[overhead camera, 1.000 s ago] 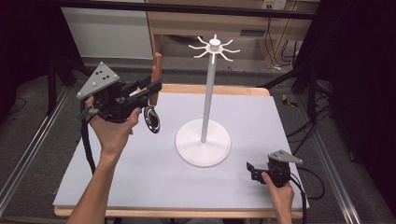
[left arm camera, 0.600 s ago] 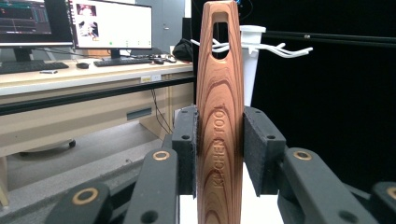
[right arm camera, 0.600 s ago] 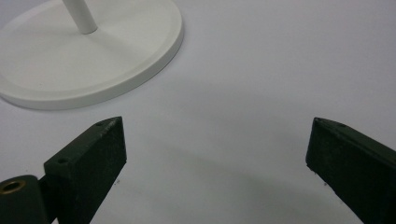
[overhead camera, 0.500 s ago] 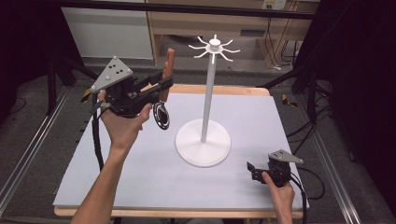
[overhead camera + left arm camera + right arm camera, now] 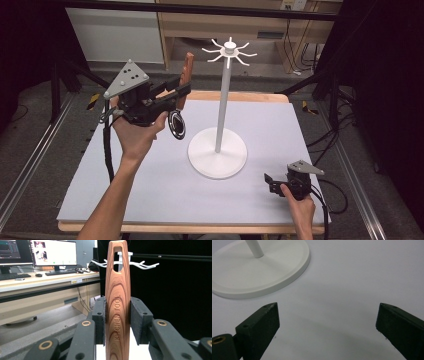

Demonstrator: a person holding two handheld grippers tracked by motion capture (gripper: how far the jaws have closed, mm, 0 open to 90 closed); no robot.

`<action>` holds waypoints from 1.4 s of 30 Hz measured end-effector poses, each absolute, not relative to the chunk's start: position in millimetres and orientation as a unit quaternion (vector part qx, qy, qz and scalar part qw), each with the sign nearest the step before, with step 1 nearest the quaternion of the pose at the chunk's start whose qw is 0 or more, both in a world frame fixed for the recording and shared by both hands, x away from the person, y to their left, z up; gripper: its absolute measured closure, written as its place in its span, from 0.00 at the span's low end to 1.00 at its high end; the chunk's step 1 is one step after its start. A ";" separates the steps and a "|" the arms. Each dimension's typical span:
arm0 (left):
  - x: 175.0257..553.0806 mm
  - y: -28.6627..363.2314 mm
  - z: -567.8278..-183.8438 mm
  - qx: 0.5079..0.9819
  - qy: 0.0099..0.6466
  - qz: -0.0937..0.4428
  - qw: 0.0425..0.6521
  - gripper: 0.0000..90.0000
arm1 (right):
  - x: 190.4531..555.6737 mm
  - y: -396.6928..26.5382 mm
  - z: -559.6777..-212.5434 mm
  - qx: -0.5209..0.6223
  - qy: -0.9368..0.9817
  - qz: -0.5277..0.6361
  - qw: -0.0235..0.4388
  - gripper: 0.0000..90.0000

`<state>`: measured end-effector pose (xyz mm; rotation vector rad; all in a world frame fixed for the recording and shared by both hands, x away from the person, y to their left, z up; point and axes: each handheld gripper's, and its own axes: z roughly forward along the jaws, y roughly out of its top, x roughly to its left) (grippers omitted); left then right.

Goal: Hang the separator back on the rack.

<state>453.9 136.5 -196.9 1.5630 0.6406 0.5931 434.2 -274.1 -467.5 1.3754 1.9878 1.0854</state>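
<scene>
Wooden and reddish-brown, the long kitchen tool handle (image 5: 117, 302) stands upright between the pads of the left gripper (image 5: 176, 95), which pinch it at mid-length, up in the air over the far left part of the pale grey table mat (image 5: 150, 190). Its top has an oblong hanging hole, its face has stamped lettering, and a round black head (image 5: 176, 124) hangs below the gripper. To its right stands one white hook stand (image 5: 219, 150): a thin pole on a round base near the mat's middle, with a crown of curved hooks at the top. Open mat lies all around the base, widest on the near left. At the near right edge, the right gripper (image 5: 272, 182) rests low with its jaws spread wide over bare mat. One tool, one stand, two grippers.
</scene>
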 end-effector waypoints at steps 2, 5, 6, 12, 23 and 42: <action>454.1 134.6 -196.2 0.684 0.277 0.260 0.622 0.75 | 434.2 -274.1 -467.4 0.503 0.728 0.398 0.243 0.06; 454.6 130.7 -195.2 0.687 0.274 0.259 0.622 0.75 | 434.5 -274.4 -467.6 0.503 0.727 0.398 0.245 0.06; 454.7 129.2 -195.1 0.688 0.273 0.258 0.621 0.75 | 434.4 -274.4 -467.6 0.503 0.727 0.398 0.245 0.06; 459.1 121.7 -196.0 0.696 0.274 0.261 0.610 0.75 | 434.3 -274.5 -467.4 0.504 0.726 0.399 0.245 0.06; 465.5 114.6 -195.1 0.699 0.274 0.257 0.608 0.75 | 434.8 -275.1 -467.6 0.502 0.727 0.400 0.246 0.06; 474.8 101.0 -195.2 0.705 0.279 0.262 0.597 0.75 | 434.6 -275.4 -467.1 0.504 0.724 0.402 0.244 0.06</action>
